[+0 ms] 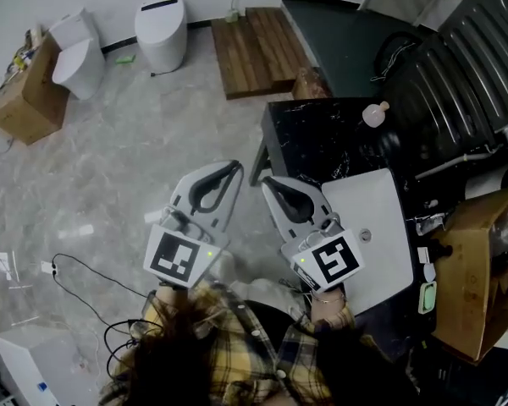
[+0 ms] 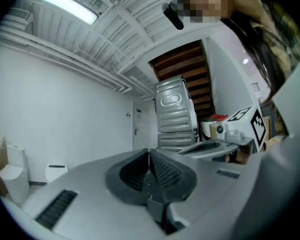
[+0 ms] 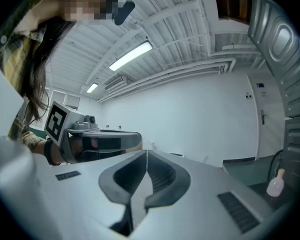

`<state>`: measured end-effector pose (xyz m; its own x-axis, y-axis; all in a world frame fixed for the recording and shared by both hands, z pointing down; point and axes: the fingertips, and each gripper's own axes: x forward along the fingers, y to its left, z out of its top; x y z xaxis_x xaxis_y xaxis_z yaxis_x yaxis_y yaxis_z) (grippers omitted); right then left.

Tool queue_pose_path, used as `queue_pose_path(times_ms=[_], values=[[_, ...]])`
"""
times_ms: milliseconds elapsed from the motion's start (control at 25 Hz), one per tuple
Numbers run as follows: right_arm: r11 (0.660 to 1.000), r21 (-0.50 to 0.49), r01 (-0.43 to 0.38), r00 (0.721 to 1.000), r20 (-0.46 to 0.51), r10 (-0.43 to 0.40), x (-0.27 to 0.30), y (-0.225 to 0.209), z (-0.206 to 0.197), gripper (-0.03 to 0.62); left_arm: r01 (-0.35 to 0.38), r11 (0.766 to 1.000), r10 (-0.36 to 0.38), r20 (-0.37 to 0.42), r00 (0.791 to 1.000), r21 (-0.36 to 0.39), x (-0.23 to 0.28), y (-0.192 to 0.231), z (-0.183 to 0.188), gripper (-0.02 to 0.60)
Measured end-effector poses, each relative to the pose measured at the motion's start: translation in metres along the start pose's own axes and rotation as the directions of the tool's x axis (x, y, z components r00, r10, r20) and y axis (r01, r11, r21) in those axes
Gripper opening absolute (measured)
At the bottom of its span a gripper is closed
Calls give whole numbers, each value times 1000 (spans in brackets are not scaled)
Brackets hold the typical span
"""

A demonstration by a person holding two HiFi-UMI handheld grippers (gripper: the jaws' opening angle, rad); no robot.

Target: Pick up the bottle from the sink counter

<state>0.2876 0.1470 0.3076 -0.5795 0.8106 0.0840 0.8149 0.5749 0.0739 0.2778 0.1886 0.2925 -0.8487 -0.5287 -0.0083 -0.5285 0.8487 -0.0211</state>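
Two grey plastic hand-held grippers sit side by side in the lower middle of the head view, each with a black-and-white marker cube at its back end. On the left gripper [image 1: 234, 167] the ribbed dark pads meet tip to tip with nothing caught between them, and it hangs over the pale marbled stone floor [image 1: 110, 167]. On the right gripper [image 1: 267, 181] the jaws are likewise pressed together and empty. Its body lies over the left edge of the white rectangular sink basin [image 1: 381, 252], and its tip is just beside the near corner of the glossy black marble-veined counter [image 1: 317, 138]. The small pale pink plastic bottle [image 1: 374, 113], round-bodied with a narrow cap, stands on that counter near its far right corner, beyond the basin and well apart from both grippers. The right gripper view shows the bottle [image 3: 275, 185] low at the right, off to the side of the closed jaws. Across the floor, one white ceramic toilet [image 1: 79, 57] stands near a second toilet [image 1: 162, 30] by the far wall, with a brown cardboard box [image 1: 30, 87] to their left and a brown slatted wooden platform [image 1: 258, 49] to their right. A thin black cable [image 1: 85, 269] trails over the floor at lower left, near the person's yellow plaid shirt [image 1: 237, 345].
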Motion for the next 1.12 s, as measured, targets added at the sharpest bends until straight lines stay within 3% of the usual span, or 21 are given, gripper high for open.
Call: queue_pose_path(times_ms=[480, 920, 1120], values=[[997, -9, 80, 997, -1, -80, 95, -18, 10, 17, 9, 1000, -10, 23, 1000, 12, 1, 111, 0, 23], [985, 26, 169, 985, -28, -168, 117, -30, -1, 17, 44, 998, -44, -13, 999, -40, 0, 140, -23, 24], [986, 37, 163, 986, -30, -162, 130, -41, -8, 17, 34, 999, -36, -29, 999, -39, 8, 151, -31, 23]])
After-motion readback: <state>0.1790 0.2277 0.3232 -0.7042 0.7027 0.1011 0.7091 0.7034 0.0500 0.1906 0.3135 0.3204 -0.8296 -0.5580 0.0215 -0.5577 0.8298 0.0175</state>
